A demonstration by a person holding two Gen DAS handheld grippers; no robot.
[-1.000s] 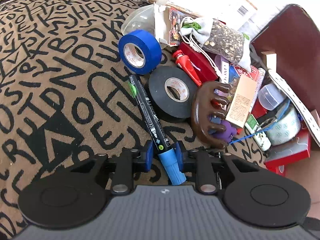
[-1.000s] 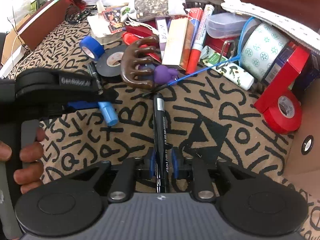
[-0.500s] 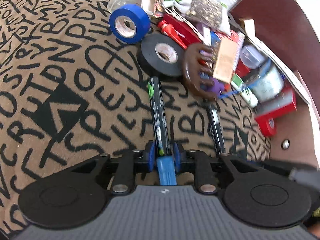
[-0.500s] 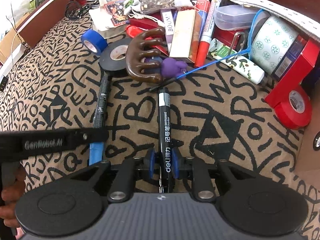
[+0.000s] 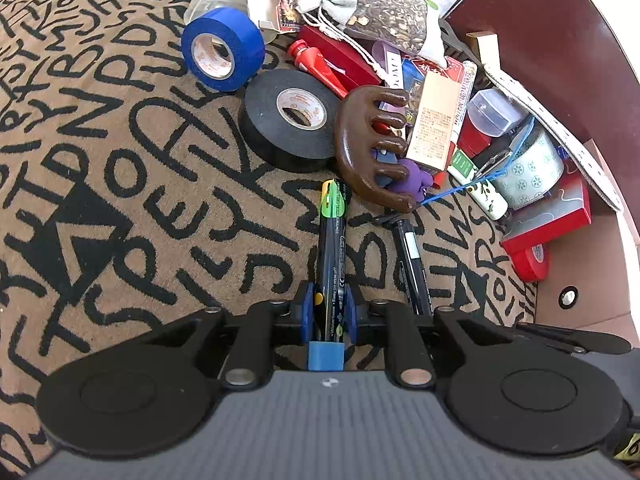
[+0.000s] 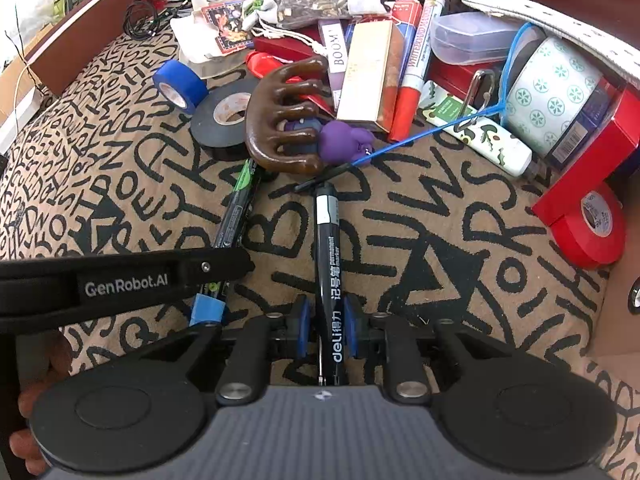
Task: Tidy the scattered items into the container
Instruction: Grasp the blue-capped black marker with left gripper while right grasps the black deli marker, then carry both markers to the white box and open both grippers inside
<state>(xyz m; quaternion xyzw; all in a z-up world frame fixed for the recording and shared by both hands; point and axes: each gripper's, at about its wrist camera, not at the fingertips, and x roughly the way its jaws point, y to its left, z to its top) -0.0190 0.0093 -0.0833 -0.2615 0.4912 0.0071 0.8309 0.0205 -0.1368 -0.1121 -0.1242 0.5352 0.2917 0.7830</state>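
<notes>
Black plastic with a blue cap and a green flash near its far end: the blue-capped marker (image 5: 333,264) sits clamped in the left gripper (image 5: 329,314), low in the centre of the left wrist view, its barrel running up the frame toward the pile. The jaws have just been closing and now press on the barrel, the cap poking out behind them, a hold that looks meant for carrying. To its right lies the black permanent marker (image 6: 330,276), pinched the same way at lower centre of the right wrist view by the right gripper (image 6: 326,330), white lettering facing up. Both pens hover over a tan cloth (image 5: 120,160) printed with black letters (no container is clearly identifiable here, though brown walls rise at the right edge). Beyond the pen tips, in the upper middle, sit a black tape roll (image 5: 294,120), a blue tape roll (image 5: 222,50) and a brown claw-shaped massager (image 5: 368,148), with a red tape roll (image 6: 588,226) at right. The sorting appears far from done.
</notes>
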